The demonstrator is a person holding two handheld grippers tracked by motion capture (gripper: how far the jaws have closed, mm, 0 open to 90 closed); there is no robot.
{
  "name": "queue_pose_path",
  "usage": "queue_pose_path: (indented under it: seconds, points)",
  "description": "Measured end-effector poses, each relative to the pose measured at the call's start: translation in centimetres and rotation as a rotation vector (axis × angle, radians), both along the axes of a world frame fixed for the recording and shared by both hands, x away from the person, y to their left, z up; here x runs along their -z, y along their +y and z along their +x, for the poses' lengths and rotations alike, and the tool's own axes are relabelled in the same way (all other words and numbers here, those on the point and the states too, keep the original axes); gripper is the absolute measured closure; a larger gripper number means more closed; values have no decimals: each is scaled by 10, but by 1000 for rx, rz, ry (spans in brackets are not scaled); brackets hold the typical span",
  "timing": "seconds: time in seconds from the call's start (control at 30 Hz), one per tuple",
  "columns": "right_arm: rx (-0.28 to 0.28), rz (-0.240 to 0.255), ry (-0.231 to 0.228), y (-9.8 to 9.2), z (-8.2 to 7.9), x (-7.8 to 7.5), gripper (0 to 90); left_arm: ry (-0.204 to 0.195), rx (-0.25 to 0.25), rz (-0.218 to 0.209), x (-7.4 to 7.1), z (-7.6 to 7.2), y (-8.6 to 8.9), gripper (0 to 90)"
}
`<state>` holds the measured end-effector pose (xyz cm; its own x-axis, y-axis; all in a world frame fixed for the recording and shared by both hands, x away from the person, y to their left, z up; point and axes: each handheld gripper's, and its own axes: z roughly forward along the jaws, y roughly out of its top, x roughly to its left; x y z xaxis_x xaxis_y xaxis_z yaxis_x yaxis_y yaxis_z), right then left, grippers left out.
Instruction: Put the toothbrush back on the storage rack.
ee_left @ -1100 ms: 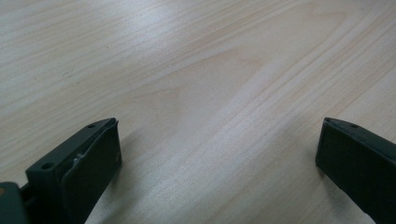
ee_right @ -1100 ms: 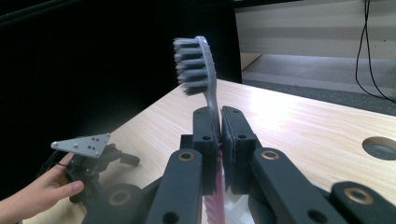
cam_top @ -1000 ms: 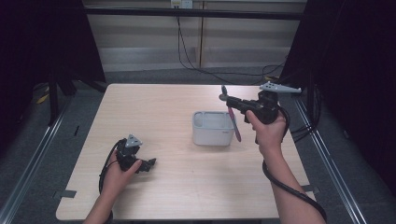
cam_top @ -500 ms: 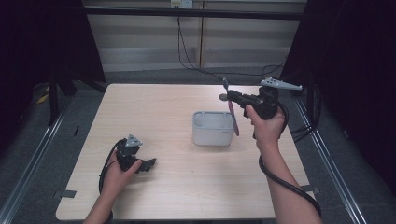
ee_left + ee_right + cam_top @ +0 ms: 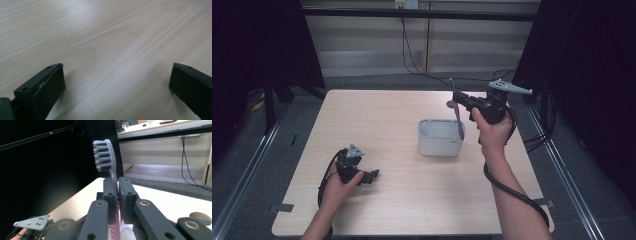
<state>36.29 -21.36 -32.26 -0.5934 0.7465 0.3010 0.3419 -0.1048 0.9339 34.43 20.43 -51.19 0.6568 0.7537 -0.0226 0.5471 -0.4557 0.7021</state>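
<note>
My right gripper is held up over the right half of the table, shut on a toothbrush. The pink handle hangs down in front of a white rectangular container's right end; the bristled head points up. In the right gripper view the jaws clamp the neck just under the grey bristles of the toothbrush. My left gripper lies on the table at the front left, held by a hand. Its jaws stand wide open over bare wood with nothing between them.
The wooden table has a small round object lying behind the container, also seen as a disc in the right gripper view. Cables trail from both grippers. Dark curtains flank the table, and metal rails run along its sides.
The right gripper has risen slightly with the toothbrush, whose lower end now hangs a little higher by the container. The left gripper has not moved.
</note>
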Motion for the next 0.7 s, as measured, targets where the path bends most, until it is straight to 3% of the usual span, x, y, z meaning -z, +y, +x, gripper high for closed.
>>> queue_pose_path:
  seconds: [0.23,0.7]
  points:
    - [21,-1,-30,1,3,-3,849,1,2,2,0,0,0,0]
    - [52,18,-40,0,14,1,848,0,0,0,0,0,0,0]
